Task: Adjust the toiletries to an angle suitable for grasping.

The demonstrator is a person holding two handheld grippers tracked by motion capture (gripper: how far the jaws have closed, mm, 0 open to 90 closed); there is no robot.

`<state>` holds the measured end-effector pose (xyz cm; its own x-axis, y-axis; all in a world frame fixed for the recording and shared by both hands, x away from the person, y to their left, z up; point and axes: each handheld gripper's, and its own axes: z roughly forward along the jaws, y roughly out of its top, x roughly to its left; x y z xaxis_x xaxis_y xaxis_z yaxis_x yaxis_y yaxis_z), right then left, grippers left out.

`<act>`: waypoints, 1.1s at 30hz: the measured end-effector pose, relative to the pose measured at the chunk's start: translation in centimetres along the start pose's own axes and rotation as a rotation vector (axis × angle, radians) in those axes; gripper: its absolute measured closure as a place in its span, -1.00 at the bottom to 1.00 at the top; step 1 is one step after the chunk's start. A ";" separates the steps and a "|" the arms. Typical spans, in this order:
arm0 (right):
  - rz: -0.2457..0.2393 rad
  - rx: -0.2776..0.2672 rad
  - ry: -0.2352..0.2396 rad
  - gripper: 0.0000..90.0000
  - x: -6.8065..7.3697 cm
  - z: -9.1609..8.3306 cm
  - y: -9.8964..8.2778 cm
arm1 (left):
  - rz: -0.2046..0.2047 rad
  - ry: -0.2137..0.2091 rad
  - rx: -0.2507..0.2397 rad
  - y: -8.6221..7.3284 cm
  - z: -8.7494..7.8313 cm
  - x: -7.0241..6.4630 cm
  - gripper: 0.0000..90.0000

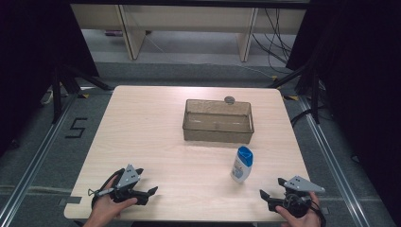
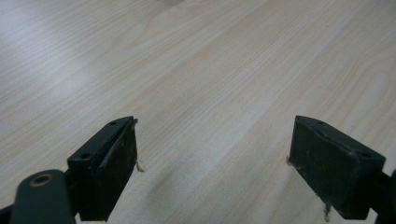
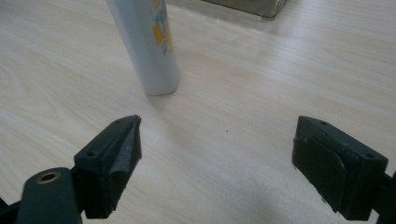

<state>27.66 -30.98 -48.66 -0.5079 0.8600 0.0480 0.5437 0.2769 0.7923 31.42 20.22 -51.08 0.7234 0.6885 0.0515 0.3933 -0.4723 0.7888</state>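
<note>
Resting low at the near table (image 1: 156,137) edge, both hands hold tools level: left tool (image 1: 150,192) released, jaws wide, nothing between; right tool (image 1: 264,196) released too, aimed toward the upright white bottle (image 1: 241,164), near but apart. Bottle stands just before the clear bin (image 1: 218,121).
</note>
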 end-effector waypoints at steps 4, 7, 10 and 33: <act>-0.005 -0.003 0.012 -0.62 0.1 0.0 0.1 | -0.003 -0.003 -0.005 0.0 0.0 0.1 -0.67; -0.015 0.004 0.022 -0.61 0.2 0.1 0.2 | -0.027 -0.007 -0.024 0.0 0.1 -0.1 -0.67; 0.015 -0.001 0.030 -0.60 0.6 0.0 0.2 | -0.005 -0.004 -0.005 0.0 0.0 0.0 -0.67; -0.012 -0.114 0.081 -0.54 1.5 0.0 1.5 | -0.021 -0.001 -0.015 0.0 0.1 -0.1 -0.67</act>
<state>27.74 -29.29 -47.43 -0.5687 0.8183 0.0839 0.4602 0.2319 0.8570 31.39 20.12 -51.12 0.7160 0.6972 0.0342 0.3996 -0.4496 0.7988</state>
